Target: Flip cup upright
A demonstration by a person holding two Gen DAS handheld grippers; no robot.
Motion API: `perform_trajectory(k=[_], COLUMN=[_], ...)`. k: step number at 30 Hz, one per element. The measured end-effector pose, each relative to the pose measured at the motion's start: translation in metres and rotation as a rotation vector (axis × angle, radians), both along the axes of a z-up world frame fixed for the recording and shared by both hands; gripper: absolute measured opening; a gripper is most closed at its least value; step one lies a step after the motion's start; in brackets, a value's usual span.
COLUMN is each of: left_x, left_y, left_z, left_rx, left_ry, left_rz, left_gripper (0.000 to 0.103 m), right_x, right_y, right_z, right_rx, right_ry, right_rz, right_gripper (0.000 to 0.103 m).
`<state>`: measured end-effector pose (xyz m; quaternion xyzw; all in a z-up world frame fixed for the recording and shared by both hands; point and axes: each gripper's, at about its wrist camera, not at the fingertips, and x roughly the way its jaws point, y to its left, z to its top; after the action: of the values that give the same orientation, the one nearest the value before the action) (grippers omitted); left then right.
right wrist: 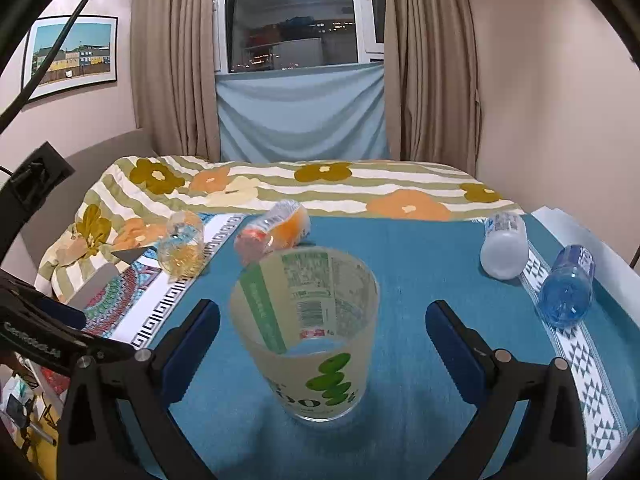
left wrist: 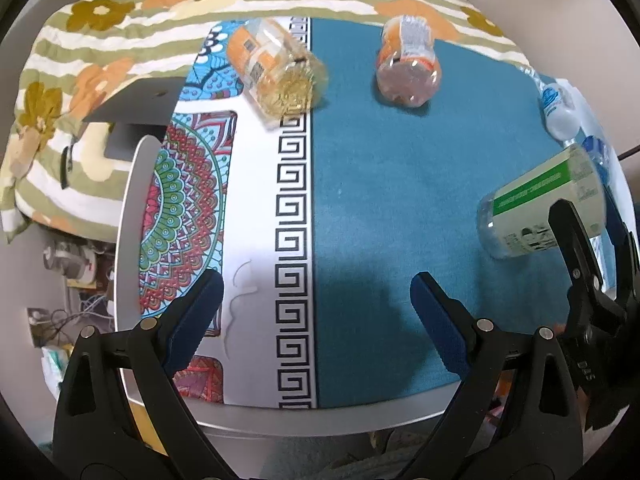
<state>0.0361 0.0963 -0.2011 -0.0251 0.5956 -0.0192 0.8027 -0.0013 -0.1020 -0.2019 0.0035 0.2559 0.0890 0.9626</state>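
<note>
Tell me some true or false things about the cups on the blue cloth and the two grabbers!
1. The green-label cup stands upright, mouth up. True.
2. The right gripper squeezes that cup. False: its jaws are wide open on either side, not touching.
3. The blue cup lies on its side. True.
4. The left gripper holds the yellowish cup. False: it is open and holds nothing; that cup lies far off.
5. The orange cup stands upright. False: it lies tipped over.
</note>
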Motion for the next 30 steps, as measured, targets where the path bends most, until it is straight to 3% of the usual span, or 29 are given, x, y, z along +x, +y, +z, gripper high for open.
perform_trajectory(k=[8, 17, 24, 30], left_x=[-0.009, -0.024, -0.038, -0.04], left_y=[-0.017, -0.04, -0.057, -0.067], left_z=[0.06, 0.138, 0.182, 0.198], left_rx=[-0.02, -0.016, 0.006, 0.018], left_ry=[-0.098, -0.267, -0.423, -0.487], left_rz=[0.012, 0.016, 0.031, 0.038], left_gripper=[0.1, 0.1, 0.1, 0.1], right_x=[-0.009, -0.009, -0.007, -0.012], right_y=[-0.019, -0.056, -0.08, -0.09], right_z=[0.066, 0.148, 0.178, 0.184], right_rx=[-0.015, -0.078, -0.081, -0.069], right_ry=[0.029, 0.112, 0.162, 0.164], right_rz=[0.019, -0.054, -0.111, -0.138], right_gripper=[0.103, 0.103, 0.103, 0.103])
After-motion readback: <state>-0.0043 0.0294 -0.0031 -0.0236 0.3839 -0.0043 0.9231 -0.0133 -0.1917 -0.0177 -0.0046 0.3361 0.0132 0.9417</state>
